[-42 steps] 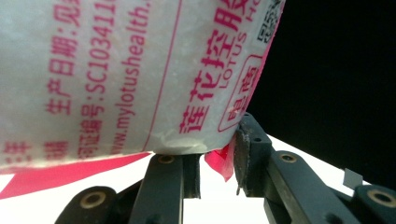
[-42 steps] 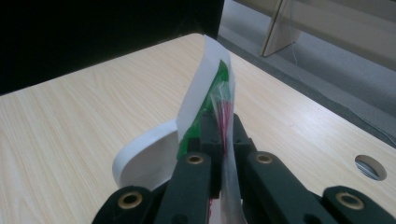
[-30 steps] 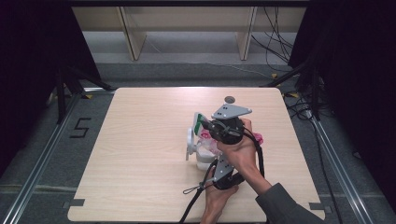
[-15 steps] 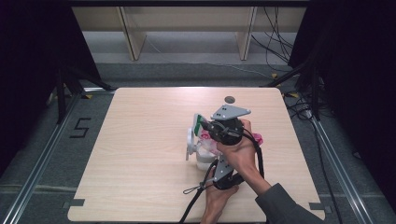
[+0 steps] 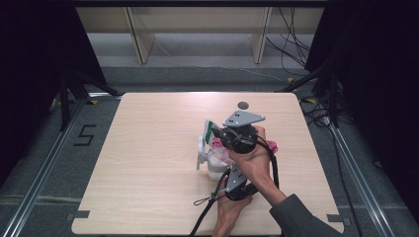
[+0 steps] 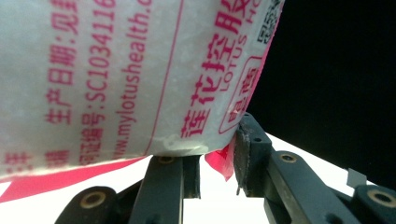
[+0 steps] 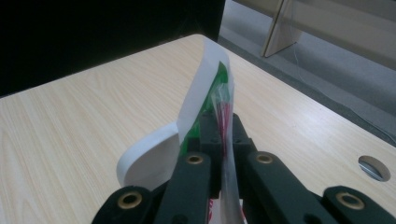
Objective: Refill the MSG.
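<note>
A white plastic bag (image 5: 213,167) with red printing and a green-and-white top strip is held up over the table by both grippers. My right gripper (image 5: 216,133), the one with the grey plate, is shut on the bag's top edge (image 7: 219,93); its jaws (image 7: 222,126) pinch the thin film beside the curled white strip (image 7: 196,93). My left gripper (image 5: 228,170) comes from below. In the left gripper view its jaws (image 6: 217,154) close on the bag's red bottom corner, and the bag's printed side (image 6: 116,70) looms above.
The wooden table (image 5: 148,163) has a round hole (image 5: 242,105) near its far edge. A cable loop (image 5: 202,201) lies by the left hand. Shelf legs (image 5: 141,37) stand on the floor beyond the table.
</note>
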